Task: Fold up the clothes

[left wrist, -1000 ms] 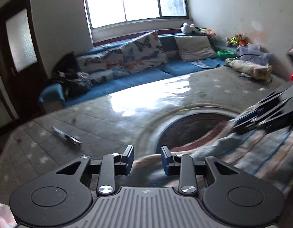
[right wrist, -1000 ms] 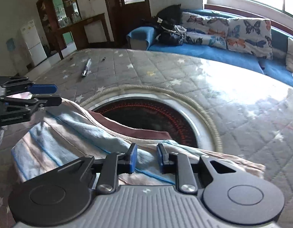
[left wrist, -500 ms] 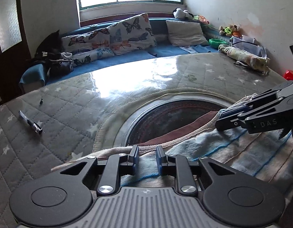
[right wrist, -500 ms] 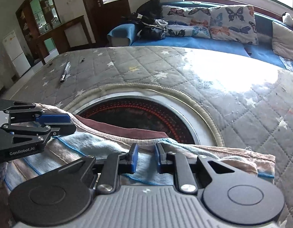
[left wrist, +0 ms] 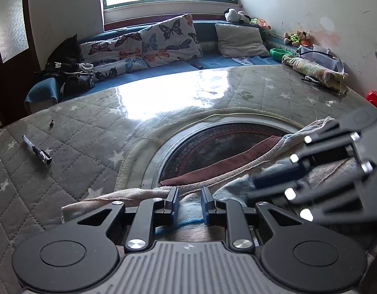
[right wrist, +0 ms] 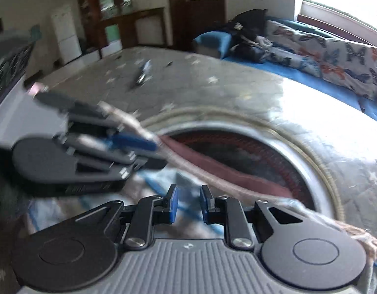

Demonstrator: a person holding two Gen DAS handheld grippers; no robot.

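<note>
A pale blue-and-pink striped garment (left wrist: 129, 196) with a maroon band (left wrist: 225, 165) lies bunched at the near edge of the quilted table cover (left wrist: 78, 166), partly over a round opening (left wrist: 225, 142). My left gripper (left wrist: 189, 205) is shut on a fold of the garment, with cloth filling the narrow gap between its blue pads. My right gripper (right wrist: 188, 207) is likewise shut on the garment (right wrist: 359, 235); that view is blurred by motion. The two grippers sit close together: the right gripper (left wrist: 252, 186) shows just right of the left one, and the left gripper (right wrist: 149, 147) shows at left.
A black pen (left wrist: 36, 149) lies on the cover to the left. A rolled cloth (left wrist: 315, 69) and a red object (left wrist: 374, 96) sit at the far right edge. Behind the table runs a blue bench with butterfly cushions (left wrist: 169, 36) and a black bag (left wrist: 66, 68).
The left gripper came down onto the garment's near edge and its jaws narrowed onto the cloth. The right gripper swung in close beside the left, still gripping its edge.
</note>
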